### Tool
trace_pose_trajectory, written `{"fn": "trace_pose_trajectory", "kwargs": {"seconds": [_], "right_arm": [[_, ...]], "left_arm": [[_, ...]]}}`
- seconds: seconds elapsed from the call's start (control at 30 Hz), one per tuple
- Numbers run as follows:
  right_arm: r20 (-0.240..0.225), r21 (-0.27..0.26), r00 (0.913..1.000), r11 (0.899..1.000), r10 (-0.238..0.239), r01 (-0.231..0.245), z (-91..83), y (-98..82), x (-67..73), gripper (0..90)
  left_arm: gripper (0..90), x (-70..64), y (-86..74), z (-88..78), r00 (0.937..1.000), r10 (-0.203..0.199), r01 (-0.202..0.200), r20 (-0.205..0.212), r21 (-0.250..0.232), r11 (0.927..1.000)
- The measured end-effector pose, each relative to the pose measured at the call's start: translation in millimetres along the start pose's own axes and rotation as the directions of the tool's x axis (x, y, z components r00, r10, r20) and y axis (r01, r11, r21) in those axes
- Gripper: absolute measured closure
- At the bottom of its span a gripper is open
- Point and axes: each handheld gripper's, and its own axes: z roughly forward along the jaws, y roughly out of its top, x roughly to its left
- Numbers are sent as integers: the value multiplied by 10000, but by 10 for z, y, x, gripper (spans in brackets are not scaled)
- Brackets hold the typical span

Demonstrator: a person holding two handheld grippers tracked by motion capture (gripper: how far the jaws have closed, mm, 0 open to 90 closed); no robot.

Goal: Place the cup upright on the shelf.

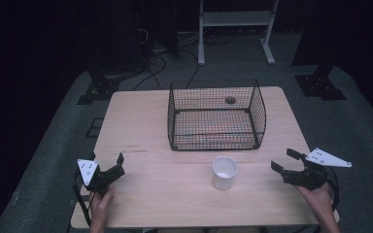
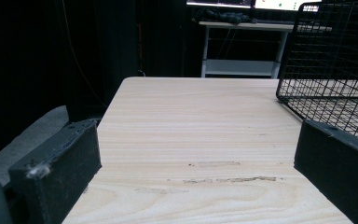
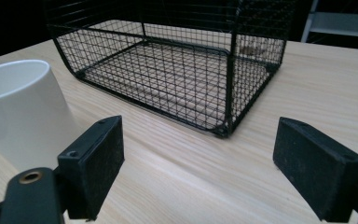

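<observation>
Two grippers rest apart and empty: left gripper [image 1: 108, 165] near the table's [image 1: 145, 121] left edge, right gripper [image 1: 286, 160] at its right. White cup [image 1: 224, 172] stands just before the black wire basket [image 1: 216, 116].

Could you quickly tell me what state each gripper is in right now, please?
Left gripper: open, fingers spread, holding nothing.
Right gripper: open, fingers spread, holding nothing; the white cup stands apart from it.
</observation>
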Motion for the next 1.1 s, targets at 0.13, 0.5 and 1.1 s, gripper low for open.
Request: {"fn": "trace_pose_trajectory", "kwargs": {"seconds": [0.13,0.5,1.1], "right_arm": [[-98,51,9999,10000,-64,65,24,37,21,156],[-712,188,9973,9997,-161,175,138,147,120,150],[-2319,483,9714,9968,-508,636,319,317,422,116]], "left_arm": [[0,-1,0,0,10000,8,-8,6,-5,10000],[0,2,0,0,10000,-5,5,16,-5,10000],[0,4,0,0,10000,-25,25,34,-18,10000]]}}
